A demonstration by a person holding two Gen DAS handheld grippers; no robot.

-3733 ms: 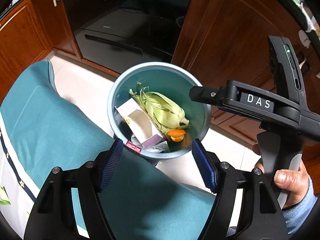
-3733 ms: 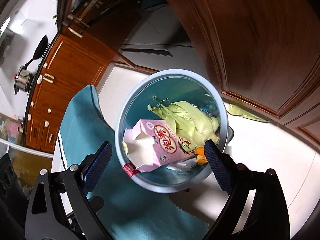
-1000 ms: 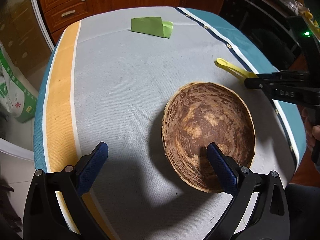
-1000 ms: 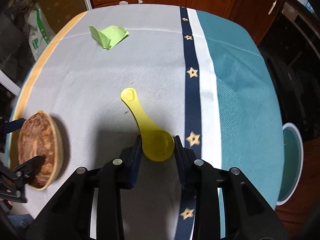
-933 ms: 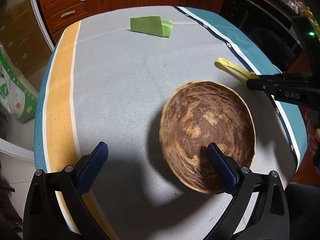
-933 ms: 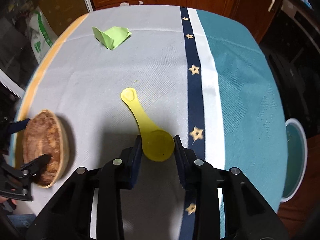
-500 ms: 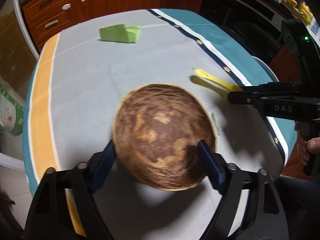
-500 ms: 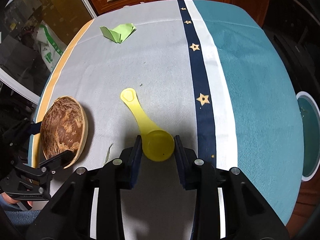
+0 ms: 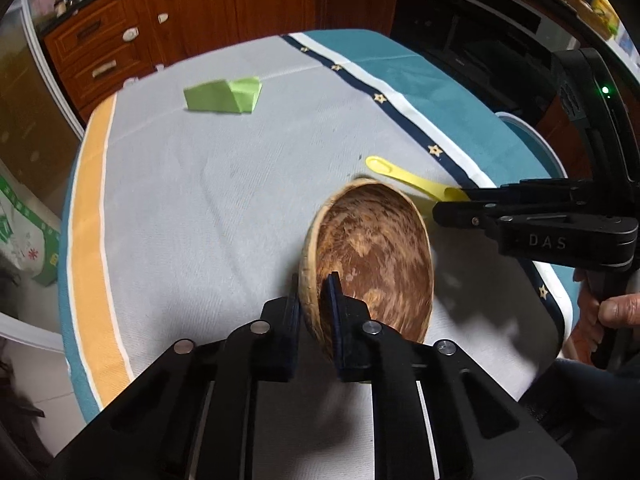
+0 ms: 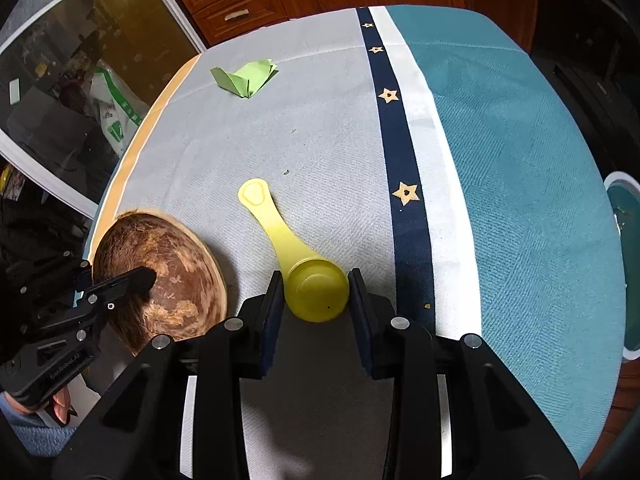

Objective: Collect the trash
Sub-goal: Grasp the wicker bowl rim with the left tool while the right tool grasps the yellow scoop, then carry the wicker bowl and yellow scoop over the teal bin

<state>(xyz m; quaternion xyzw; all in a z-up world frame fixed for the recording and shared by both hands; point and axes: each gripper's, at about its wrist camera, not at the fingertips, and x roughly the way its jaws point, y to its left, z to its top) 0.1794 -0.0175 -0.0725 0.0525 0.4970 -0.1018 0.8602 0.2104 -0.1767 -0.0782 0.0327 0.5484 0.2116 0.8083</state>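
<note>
My left gripper (image 9: pixel 316 300) is shut on the near rim of a brown wooden bowl (image 9: pixel 372 248), which is tilted up on its side; the bowl also shows at the left of the right wrist view (image 10: pixel 160 272). My right gripper (image 10: pixel 316 292) is shut on the cup end of a yellow plastic scoop (image 10: pixel 288 244), whose handle points away over the cloth; the scoop also shows in the left wrist view (image 9: pixel 404 178). A crumpled green paper (image 9: pixel 224 96) lies at the far side of the table, also in the right wrist view (image 10: pixel 246 76).
The round table wears a grey cloth (image 9: pixel 208 184) with an orange stripe, a navy star band (image 10: pixel 400 128) and a teal edge. The blue trash bin's rim (image 10: pixel 624 264) shows beyond the table's right edge. Wooden cabinets (image 9: pixel 160 28) stand behind.
My left gripper has closed on the bowl's rim and tipped the bowl onto its side. My right gripper keeps its hold on the scoop and has shifted slightly.
</note>
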